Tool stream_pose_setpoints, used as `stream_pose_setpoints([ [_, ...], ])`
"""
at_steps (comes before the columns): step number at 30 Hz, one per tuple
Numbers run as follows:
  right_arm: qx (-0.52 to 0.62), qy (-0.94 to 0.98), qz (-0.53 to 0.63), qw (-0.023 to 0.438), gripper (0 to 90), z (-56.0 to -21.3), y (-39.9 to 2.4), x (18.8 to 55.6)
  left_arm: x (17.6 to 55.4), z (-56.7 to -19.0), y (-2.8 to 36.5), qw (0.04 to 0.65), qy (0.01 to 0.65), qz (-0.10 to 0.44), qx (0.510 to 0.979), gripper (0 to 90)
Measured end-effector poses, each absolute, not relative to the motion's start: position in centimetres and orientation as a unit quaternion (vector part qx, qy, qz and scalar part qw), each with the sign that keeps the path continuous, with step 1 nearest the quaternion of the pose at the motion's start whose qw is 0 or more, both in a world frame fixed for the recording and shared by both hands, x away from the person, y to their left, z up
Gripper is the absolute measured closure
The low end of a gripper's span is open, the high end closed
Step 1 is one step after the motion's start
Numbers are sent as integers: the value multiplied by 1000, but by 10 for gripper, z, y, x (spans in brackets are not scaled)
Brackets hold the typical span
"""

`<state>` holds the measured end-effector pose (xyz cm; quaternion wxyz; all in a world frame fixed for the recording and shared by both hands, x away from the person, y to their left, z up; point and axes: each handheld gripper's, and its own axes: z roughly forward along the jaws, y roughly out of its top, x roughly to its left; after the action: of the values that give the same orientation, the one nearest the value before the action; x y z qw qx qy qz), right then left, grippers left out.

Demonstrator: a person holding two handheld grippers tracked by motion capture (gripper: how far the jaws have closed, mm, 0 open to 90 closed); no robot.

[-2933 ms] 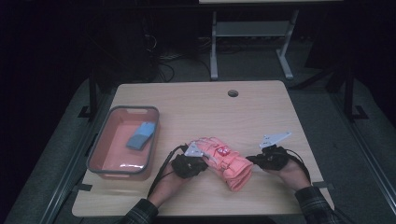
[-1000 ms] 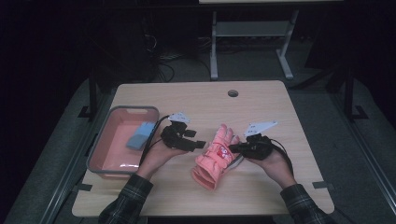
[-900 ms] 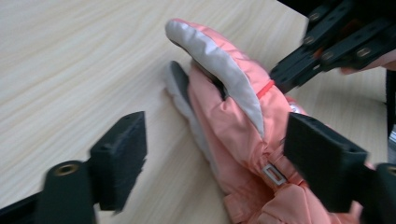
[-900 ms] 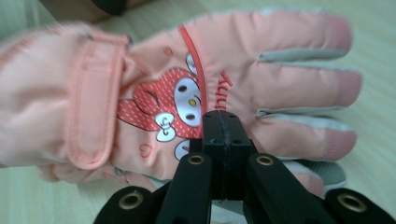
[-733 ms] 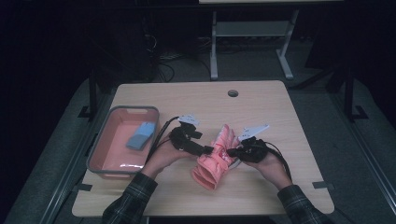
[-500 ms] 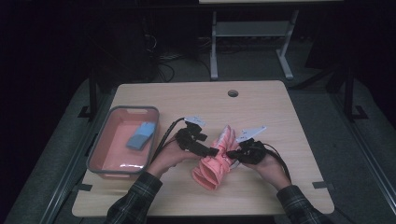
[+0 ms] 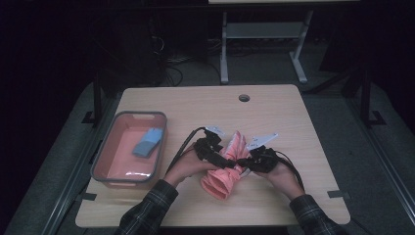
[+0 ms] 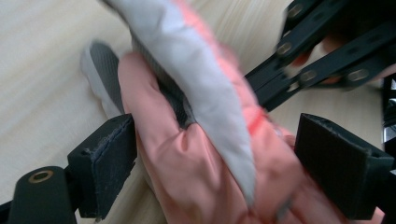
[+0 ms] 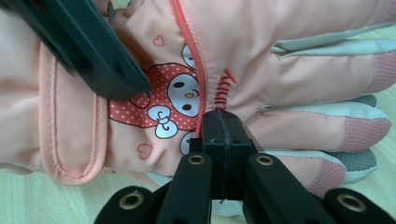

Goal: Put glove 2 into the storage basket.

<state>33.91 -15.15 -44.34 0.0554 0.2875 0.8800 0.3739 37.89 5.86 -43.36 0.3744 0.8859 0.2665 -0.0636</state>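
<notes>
A pink padded glove (image 7: pixel 222 180) with grey fingertips and a cartoon print lies bunched near the table's front middle, cuff toward the person. My left gripper (image 7: pixel 215 150) comes at it from the left. In the left gripper view its jaws have just been opening and stand wide, with the glove (image 8: pixel 187 182) between the pads (image 8: pixel 108 163). My right gripper (image 7: pixel 247 161) is on the glove's right side. Its jaws (image 9: pixel 223 125) are shut on the fabric of the glove (image 9: pixel 289 70) at the red seam beside the print. A black jaw of the left gripper (image 9: pixel 84 51) crosses the top left there.
A pink bin (image 7: pixel 100 159) with a blue sponge-like block (image 7: pixel 148 142) in it stands at the table's left. A cable hole (image 7: pixel 243 98) sits near the far edge. Metal stand legs (image 7: pixel 224 54) rise beyond the table. The table's front edge is close under the forearms.
The left hand has moved right and down onto the glove. The glove has been drawn together between the two grippers. The right hand has stayed about where it was.
</notes>
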Motion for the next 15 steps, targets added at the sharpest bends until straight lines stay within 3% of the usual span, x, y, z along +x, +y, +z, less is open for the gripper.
stream_pose_setpoints([
  [15,286,882,370,56,900,-446,-150,338,386,-461,60,362,305,-129,871,123],
])
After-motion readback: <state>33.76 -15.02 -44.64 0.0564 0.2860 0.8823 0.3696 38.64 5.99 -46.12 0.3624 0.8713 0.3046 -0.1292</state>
